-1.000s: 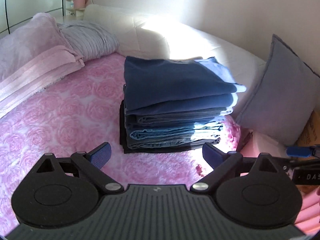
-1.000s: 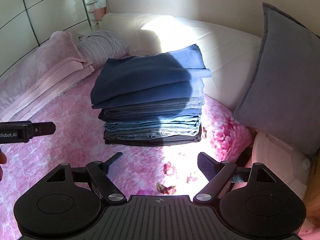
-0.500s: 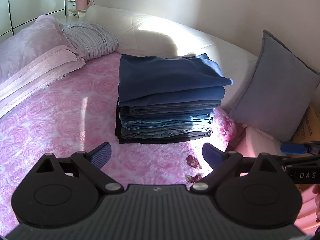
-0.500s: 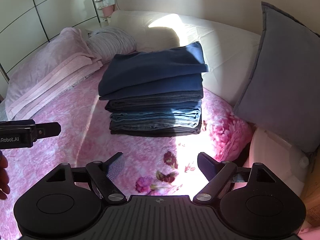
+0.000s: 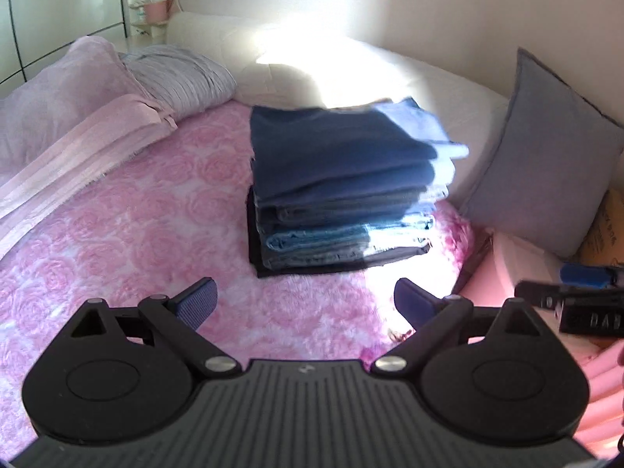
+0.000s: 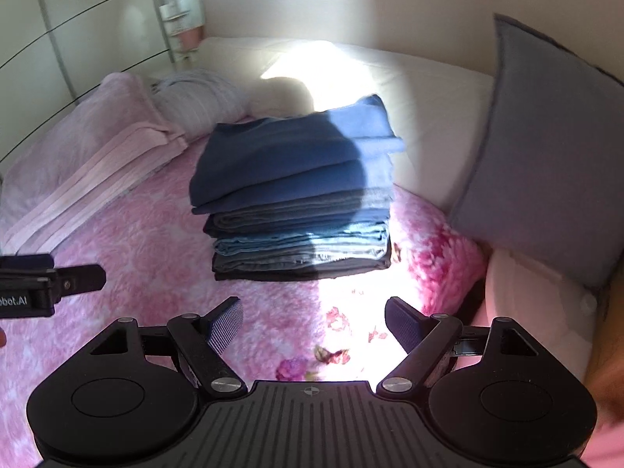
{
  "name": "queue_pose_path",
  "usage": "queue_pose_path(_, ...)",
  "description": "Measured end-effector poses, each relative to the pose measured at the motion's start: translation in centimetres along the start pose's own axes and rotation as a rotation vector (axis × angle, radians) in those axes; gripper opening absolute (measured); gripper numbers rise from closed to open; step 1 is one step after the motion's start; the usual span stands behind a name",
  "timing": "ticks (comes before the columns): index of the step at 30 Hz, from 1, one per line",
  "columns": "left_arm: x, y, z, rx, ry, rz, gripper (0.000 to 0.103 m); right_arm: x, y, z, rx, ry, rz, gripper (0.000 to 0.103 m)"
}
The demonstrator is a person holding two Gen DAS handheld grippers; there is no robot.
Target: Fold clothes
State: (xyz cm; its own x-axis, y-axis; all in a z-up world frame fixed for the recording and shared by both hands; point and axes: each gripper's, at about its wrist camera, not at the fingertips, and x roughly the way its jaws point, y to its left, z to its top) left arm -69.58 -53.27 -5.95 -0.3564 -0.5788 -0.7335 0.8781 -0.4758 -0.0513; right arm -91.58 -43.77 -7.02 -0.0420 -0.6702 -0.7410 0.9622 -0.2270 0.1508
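A neat stack of folded clothes [image 5: 339,191] [image 6: 300,195] rests on the pink rose-patterned blanket [image 5: 156,226] [image 6: 148,241]: dark blue pieces on top, grey and light denim below, black at the bottom. My left gripper [image 5: 306,302] hangs open in front of the stack, holding nothing. My right gripper [image 6: 314,321] is open too, short of the stack's front edge and empty. The right gripper's tip [image 5: 577,292] shows at the right edge of the left wrist view. In the right wrist view the left gripper's tip [image 6: 50,282] pokes in from the left.
A grey cushion [image 5: 546,171] [image 6: 546,163] leans to the right of the stack. A white pillow [image 5: 312,70] lies behind it, pink folded bedding [image 5: 78,148] and a striped grey pillow [image 5: 183,78] at the left. A pale pink object [image 6: 534,312] sits past the bed's right edge.
Both grippers have shifted slightly in view of the stack, which now looks a bit nearer in the left wrist view. Both stay open and empty. The stack has not moved.
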Motion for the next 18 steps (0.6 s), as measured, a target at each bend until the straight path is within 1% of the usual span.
queue_pose_path(6,0.7,-0.4,0.3,0.022,-0.015,-0.005,0.095,-0.3,0.6,0.4,-0.02,-0.005,-0.077,0.083)
queue_pose_path(9,1.3,-0.8,-0.1,0.043,-0.005,0.003,0.095,-0.4,0.6,0.5,-0.022,-0.017,-0.133,0.083)
queue_pose_path(14,1.8,-0.9,-0.8,0.033,0.019,0.01,0.095,-0.2,0.7,0.0,-0.016,-0.007,-0.14,0.083)
queue_pose_path(18,2.0,-0.9,-1.0,0.024,0.021,0.019,0.095,0.2,0.9,-0.3,-0.017,0.01,-0.124,0.083)
